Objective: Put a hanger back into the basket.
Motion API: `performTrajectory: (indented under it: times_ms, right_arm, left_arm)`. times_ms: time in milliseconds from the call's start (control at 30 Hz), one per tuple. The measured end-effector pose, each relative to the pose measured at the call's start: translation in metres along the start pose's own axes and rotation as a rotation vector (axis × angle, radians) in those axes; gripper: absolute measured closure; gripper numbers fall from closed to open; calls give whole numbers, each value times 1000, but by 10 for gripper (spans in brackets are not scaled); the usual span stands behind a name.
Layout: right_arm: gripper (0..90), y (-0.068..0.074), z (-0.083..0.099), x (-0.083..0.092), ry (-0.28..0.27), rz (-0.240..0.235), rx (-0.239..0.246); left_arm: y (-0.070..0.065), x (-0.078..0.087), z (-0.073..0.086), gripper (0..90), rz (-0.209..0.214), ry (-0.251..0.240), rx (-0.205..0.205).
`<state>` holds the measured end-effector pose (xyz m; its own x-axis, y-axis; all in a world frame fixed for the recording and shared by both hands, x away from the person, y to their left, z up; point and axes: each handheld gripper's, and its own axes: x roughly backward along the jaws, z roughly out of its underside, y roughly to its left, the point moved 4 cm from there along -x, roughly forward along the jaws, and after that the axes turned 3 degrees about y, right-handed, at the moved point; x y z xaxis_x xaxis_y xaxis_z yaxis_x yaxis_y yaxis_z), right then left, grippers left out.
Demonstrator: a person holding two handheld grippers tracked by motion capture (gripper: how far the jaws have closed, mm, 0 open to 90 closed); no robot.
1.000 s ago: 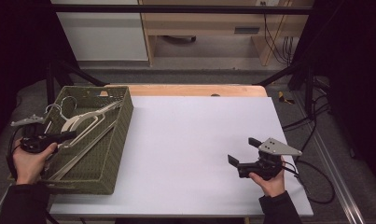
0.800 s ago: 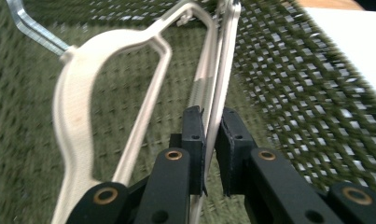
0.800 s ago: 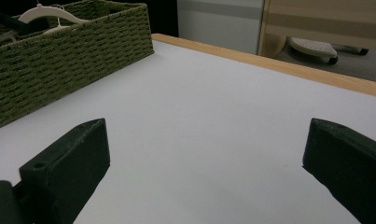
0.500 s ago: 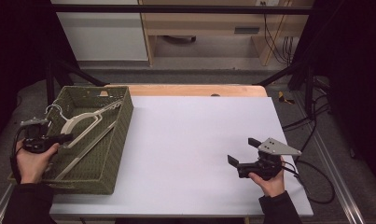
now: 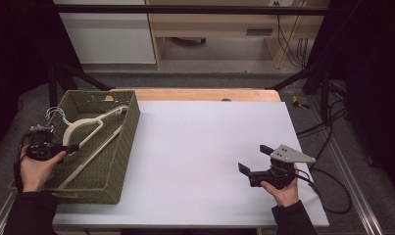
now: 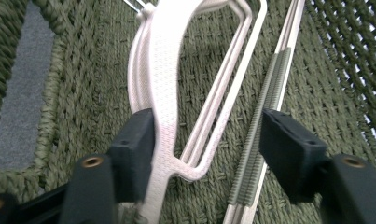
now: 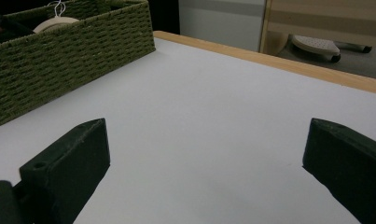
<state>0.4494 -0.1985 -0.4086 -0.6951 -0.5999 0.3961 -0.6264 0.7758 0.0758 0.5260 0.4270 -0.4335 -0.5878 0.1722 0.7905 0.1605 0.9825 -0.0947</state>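
Observation:
Pale cream hangers point(image 5: 94, 122) with wire hooks lie slanted in a green woven basket point(image 5: 111, 166) at the table's left. My left gripper point(image 5: 70, 147) reaches into the basket from its left rim. Its jaws have just been opening and now stand wide. In the left gripper view a hanger arm point(image 6: 162, 79) runs between them, resting against the left jaw while the right jaw stands well clear; the left gripper point(image 6: 209, 135) is open. My right gripper point(image 5: 251, 159) rests low over the white table point(image 5: 200, 142) at the front right, open point(image 7: 204, 144) with nothing between its jaws.
A wooden strip point(image 5: 209, 94) runs along the table's far edge. Cables point(image 5: 327, 186) trail off the right side. Beyond the table stand a white cabinet point(image 5: 107, 34) and a wooden shelf point(image 5: 219, 29). The basket's wall point(image 7: 59, 65) rises left of the right gripper.
The hangers have sunk from above the rim down into the basket. The left jaws have opened off them. The right hand has stayed put.

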Motion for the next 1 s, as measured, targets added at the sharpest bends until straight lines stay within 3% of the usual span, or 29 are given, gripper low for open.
performTrajectory:
  times_ms: [267,400,533,633,800,1000]
  right_arm:
    - [13,0,0,0,0,1,-1]
    - [13,-1,-1,2,-5,2,1]
    - [10,-1,-1,3,-11,0,1]
    - [7,-2,-2,3,-18,5,-6]
    - [7,-2,-3,5,-28,2,-7]
    - [6,-4,-4,9,-44,3,-3]
  left_arm:
    - [1,4,-1,284,12,-11,39]
    - [-3,15,-2,279,45,-70,23]
    - [-16,33,-8,275,60,-175,-33]
    - [-33,50,-12,266,101,-264,-78]
    - [-75,73,-15,248,192,-393,-162]
    - [-126,86,-12,215,305,-476,-244]
